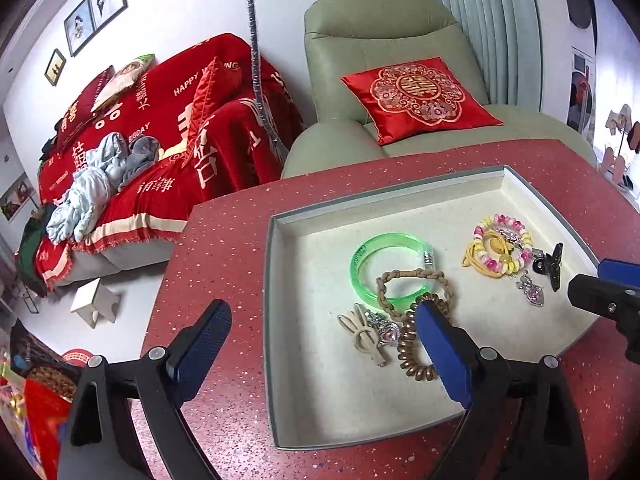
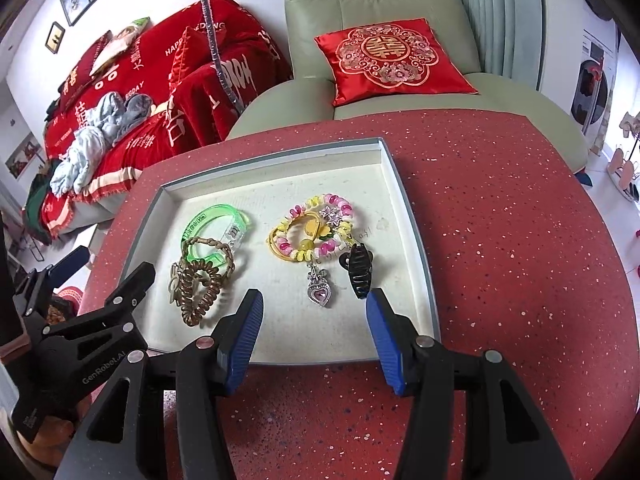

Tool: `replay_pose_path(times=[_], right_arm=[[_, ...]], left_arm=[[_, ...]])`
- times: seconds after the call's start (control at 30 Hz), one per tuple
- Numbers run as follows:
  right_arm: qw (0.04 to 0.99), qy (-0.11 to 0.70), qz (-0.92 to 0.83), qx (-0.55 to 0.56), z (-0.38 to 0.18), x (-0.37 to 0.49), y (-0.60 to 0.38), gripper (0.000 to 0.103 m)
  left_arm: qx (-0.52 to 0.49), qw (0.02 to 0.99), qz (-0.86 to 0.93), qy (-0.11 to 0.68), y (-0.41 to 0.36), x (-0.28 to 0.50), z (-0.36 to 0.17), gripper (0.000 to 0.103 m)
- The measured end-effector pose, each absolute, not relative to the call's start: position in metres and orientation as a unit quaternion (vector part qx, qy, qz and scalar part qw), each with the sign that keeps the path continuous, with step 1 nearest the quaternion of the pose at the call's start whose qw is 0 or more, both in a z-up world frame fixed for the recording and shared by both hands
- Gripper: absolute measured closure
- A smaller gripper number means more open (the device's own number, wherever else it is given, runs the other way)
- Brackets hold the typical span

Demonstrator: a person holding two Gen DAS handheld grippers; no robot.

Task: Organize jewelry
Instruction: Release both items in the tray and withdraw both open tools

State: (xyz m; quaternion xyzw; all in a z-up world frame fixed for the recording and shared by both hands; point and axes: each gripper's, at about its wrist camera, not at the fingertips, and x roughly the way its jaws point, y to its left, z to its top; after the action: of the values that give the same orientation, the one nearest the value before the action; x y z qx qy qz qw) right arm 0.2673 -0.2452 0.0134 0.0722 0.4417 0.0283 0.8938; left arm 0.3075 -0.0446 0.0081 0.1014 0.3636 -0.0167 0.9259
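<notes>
A shallow grey-rimmed tray [image 1: 276, 320] [image 2: 416, 248] sits on the red speckled table. In it lie a green bangle [image 1: 362, 256] [image 2: 208, 216], a braided brown band [image 1: 404, 276] [image 2: 208, 242], a brown coil hair tie [image 1: 412, 356] [image 2: 198, 292], a beige bow clip [image 1: 362, 334], a pink and yellow bead bracelet [image 1: 502, 246] [image 2: 316, 228], a heart charm [image 1: 534, 294] [image 2: 319, 292] and a black claw clip [image 1: 550, 264] [image 2: 358, 270]. My left gripper [image 1: 324, 320] is open over the tray's left edge. My right gripper [image 2: 314, 312] is open, empty, above the tray's near edge.
A green armchair [image 1: 384, 40] with a red cushion [image 1: 418, 96] stands behind the table. A sofa with a red cover [image 1: 160, 132] is at the left, a small stool [image 1: 94, 300] on the floor. Red table surface [image 2: 512, 240] lies right of the tray.
</notes>
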Motion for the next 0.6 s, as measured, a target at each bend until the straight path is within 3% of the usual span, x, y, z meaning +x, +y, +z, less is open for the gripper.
replay_pose_path(times=[0.17,0.3,0.6], right_arm=[[0.894,0.441,0.033,0.064,0.015,0.262,-0.24,0.045],[0.898,0.434,0.041,0.052,0.017,0.257,-0.236,0.025],[0.916,0.398,0.042,0.01,0.025,0.23,-0.223,0.013]], left_arm=[[0.087,0.923,-0.014,0.374,-0.035,0.302,0.009,0.0],[0.08,0.923,-0.017,0.377,-0.031,0.292,0.011,0.0],[0.054,0.923,-0.025,0.379,-0.024,0.264,0.014,0.0]])
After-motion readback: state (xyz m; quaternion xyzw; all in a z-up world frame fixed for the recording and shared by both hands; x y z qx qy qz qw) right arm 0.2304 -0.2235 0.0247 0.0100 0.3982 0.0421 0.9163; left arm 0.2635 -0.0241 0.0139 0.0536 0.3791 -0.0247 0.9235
